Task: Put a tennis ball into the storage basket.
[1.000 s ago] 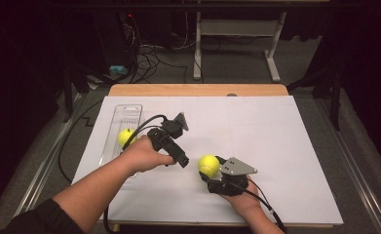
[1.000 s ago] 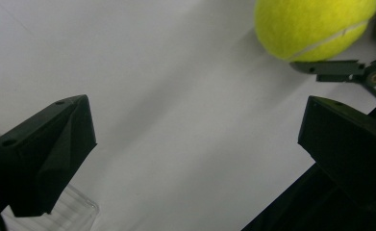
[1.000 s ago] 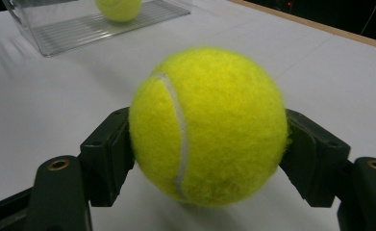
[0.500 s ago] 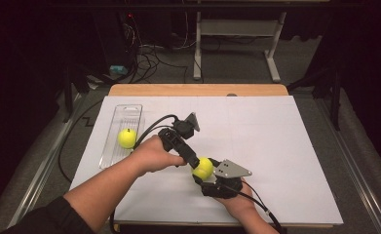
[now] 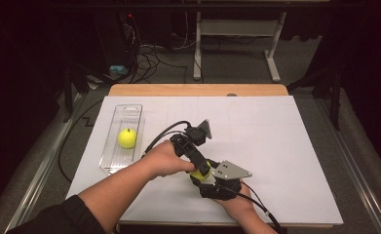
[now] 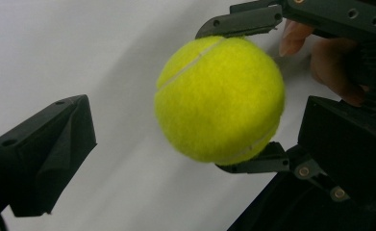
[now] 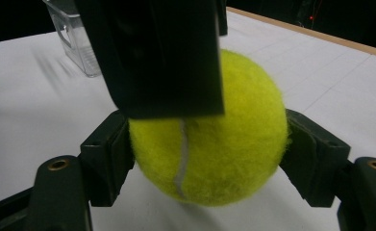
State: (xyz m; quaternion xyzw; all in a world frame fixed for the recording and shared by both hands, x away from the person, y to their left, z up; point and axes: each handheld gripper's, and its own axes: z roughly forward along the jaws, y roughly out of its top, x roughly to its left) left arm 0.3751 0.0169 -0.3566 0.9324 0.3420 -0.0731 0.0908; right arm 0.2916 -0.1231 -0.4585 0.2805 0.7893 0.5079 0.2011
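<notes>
A yellow tennis ball point(image 7: 224, 144) is pinched between the two jaws of my right gripper point(image 7: 209, 166), just above the white table near its front edge. In the high view that ball point(image 5: 196, 174) peeks out between both tools, with the right gripper point(image 5: 201, 180) below it. My left gripper point(image 6: 197, 120) is open, its jaws spread on either side of the same ball point(image 6: 219, 98) and a gap showing on the left side. From above, the left gripper point(image 5: 203, 169) points down and right onto the ball. A second tennis ball point(image 5: 127, 138) lies in a clear tray point(image 5: 129, 111).
The clear tray point(image 7: 77, 38) stands at the table's left. White paper point(image 5: 276, 146) covers the table, with a wooden strip point(image 5: 198, 89) along the far edge. Cables point(image 5: 163, 134) trail from the left gripper. Beyond the table are a dark floor and a desk frame point(image 5: 271, 48).
My left gripper has moved from beside the tray to the right and nearer, now straddling the ball in the right gripper. The right gripper shifted slightly left, still holding its ball.
</notes>
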